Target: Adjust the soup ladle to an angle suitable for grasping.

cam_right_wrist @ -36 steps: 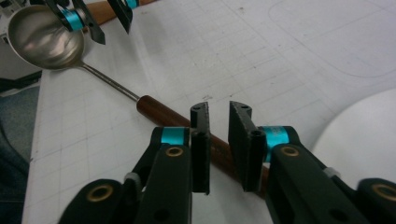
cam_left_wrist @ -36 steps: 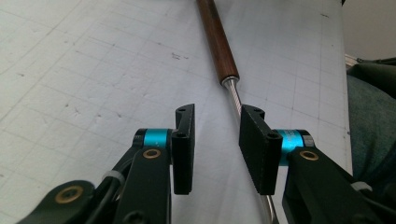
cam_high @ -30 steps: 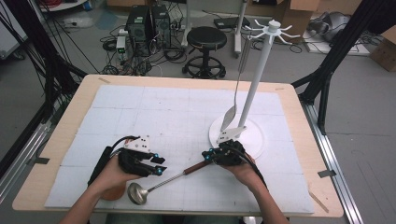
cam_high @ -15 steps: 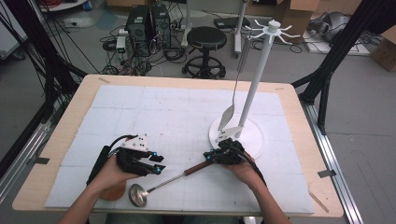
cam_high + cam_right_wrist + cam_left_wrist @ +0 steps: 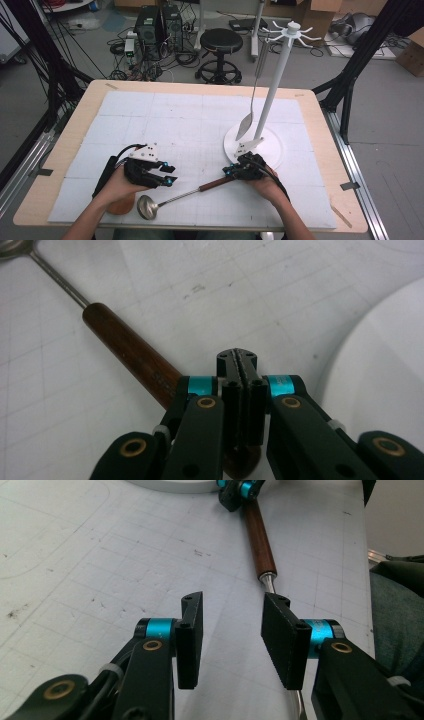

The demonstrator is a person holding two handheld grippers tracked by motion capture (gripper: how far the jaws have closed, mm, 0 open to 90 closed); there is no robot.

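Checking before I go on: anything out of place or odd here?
Nothing stands out. The ladle lies flat on the mat, undamaged; the right gripper is shut beside its wooden handle, the left gripper open above the shaft.

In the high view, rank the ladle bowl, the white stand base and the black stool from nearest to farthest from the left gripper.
From the left gripper:
1. Ladle bowl, just below it, near the table's front edge.
2. Stand base, across to the right.
3. Stool, on the floor beyond the table.

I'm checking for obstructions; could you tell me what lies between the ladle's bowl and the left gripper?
Only bare gridded mat, in the high view, between ladle and left gripper.
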